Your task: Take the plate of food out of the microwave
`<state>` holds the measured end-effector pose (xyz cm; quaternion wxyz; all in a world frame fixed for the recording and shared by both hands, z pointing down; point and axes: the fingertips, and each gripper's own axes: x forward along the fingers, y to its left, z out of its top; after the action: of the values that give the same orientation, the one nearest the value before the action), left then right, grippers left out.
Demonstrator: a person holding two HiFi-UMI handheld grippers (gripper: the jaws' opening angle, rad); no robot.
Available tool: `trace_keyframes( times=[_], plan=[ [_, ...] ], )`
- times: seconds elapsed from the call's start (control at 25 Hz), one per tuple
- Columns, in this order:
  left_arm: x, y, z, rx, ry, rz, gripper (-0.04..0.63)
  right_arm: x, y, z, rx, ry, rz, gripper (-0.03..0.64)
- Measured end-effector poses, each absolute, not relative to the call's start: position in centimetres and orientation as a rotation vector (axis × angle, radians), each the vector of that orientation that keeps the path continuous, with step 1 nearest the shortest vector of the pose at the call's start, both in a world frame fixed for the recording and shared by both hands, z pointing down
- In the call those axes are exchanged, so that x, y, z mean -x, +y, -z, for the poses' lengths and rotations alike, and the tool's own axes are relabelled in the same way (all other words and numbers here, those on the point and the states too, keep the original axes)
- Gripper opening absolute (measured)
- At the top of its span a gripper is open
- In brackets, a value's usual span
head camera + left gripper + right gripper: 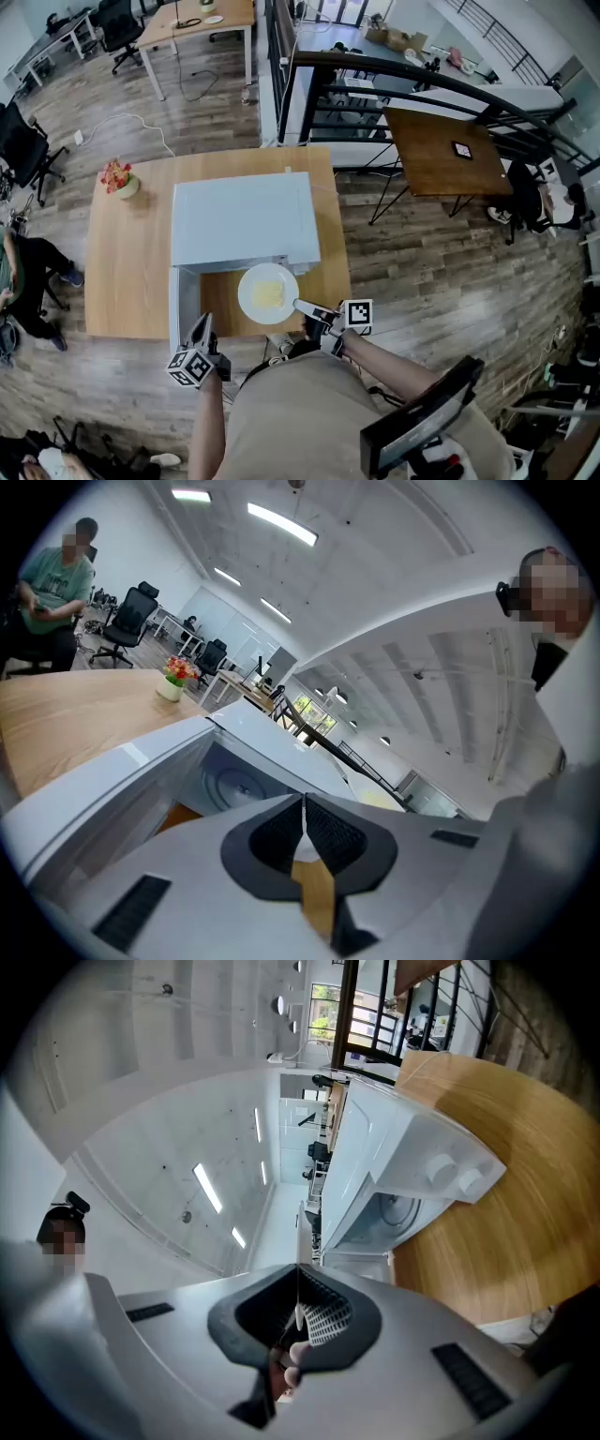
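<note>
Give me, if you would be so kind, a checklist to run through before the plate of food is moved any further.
1. Microwave door swung open: ok.
2. Right hand-held gripper clamped on the rim of the plate: ok, its jaws are closed on the thin edge.
3. Plate clear of the cavity: ok, the head view shows it in front of the opening.
4. Food sits mid-plate, away from the rim: ok.
5. Left hand-held gripper out of the plate's way: ok, jaws together, empty, beside the door.
6. Plate level, or resting on the table: cannot tell.
</note>
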<state>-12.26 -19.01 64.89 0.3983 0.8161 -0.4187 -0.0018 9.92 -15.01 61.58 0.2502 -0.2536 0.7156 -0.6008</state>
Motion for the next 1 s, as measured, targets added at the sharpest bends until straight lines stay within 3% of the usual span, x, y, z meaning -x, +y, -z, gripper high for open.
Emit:
trace_keyframes(
  times=[1.0],
  plan=[
    [8.6, -19.7, -65.8, -1.982, -1.059, 0.032, 0.002, -10.4, -16.4, -72.2, 0.797, 1.938, 1.871, 0.014]
  ],
)
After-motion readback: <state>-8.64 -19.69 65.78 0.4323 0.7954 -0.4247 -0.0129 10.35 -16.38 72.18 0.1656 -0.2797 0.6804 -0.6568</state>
